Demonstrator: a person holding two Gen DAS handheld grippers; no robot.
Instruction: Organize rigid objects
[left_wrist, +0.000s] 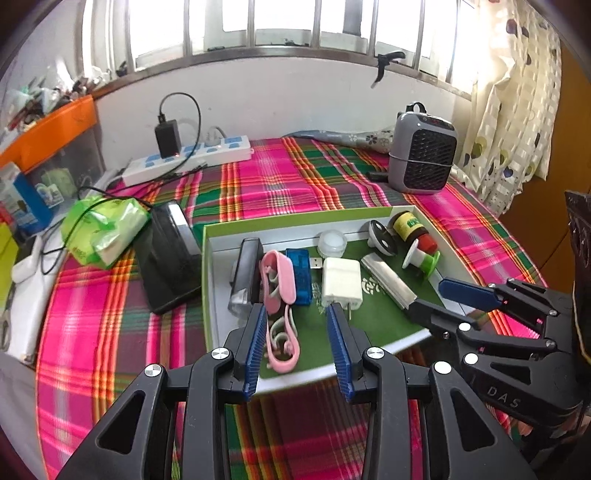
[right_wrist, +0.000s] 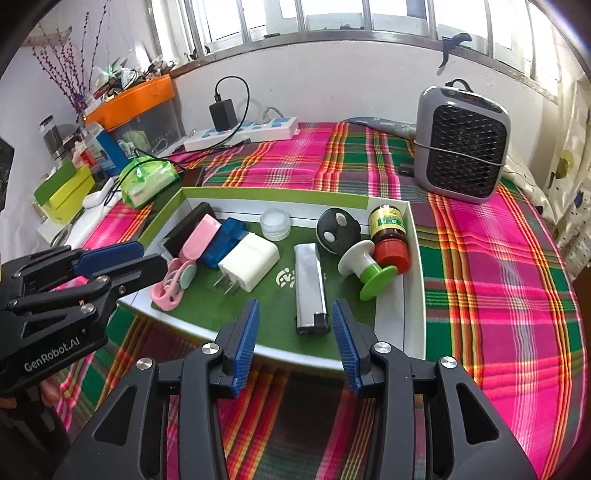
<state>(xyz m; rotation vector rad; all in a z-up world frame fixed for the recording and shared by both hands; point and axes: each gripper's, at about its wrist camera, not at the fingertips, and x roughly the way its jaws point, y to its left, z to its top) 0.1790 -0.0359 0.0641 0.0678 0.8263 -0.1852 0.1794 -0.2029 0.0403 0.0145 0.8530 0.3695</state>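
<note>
Both tongs hang wide and empty at the near edge of a shallow green-floored box lid (right_wrist: 413, 258) on the plaid cloth (right_wrist: 498, 277). The left gripper (left_wrist: 297, 314) sits at 6 o'clock of the pink earhook headset (left_wrist: 277, 295) and the white plug adapter (left_wrist: 341, 282). The right gripper (right_wrist: 293, 310) frames the near end of the silver lighter (right_wrist: 310, 284). At 1 o'clock of the lighter lie a green-and-white spool (right_wrist: 365, 269), a brown bottle with red cap (right_wrist: 388, 232) and a black disc (right_wrist: 338, 230).
</note>
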